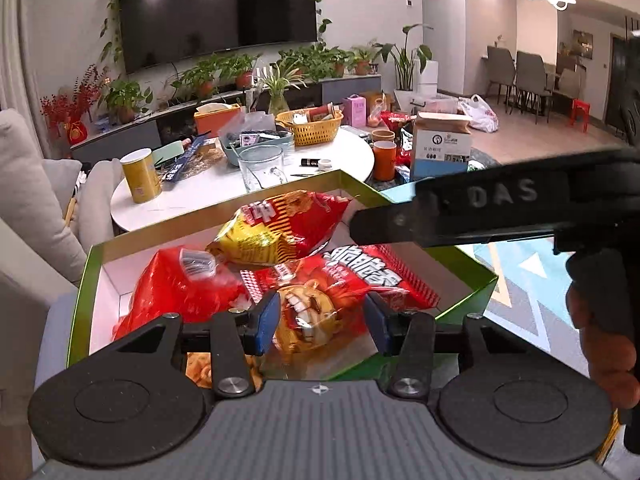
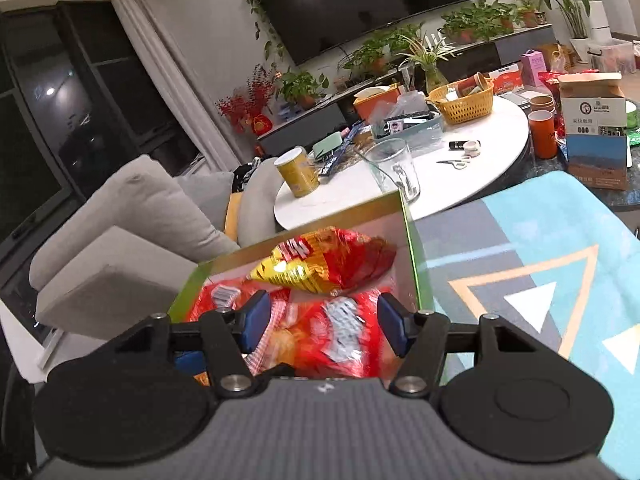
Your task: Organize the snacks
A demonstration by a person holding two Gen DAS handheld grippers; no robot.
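Snacks are all found in the box, green outside and white inside, at 6 o'clock in both views. The left gripper is seen clamped narrow on the face bag, red with a grinning cartoon face and big white Chinese characters up top. Behind it at 12 o'clock a yellow bag is propped, more Chinese lettering on it, and a red bag is lying at 9 o'clock. The right gripper is held partly open over the same pile, nothing pinched as far as can be told, though it's pretty blurry there. "DAS" can be read on its finger, only in the left view, where it's caught side-on at 3 o'clock with a hand on the handle. A carton with a round logo is spotted at 1 o'clock, print too small to read. Dining chairs are only shown by the left camera; the dark window at 9 o'clock only by the right.
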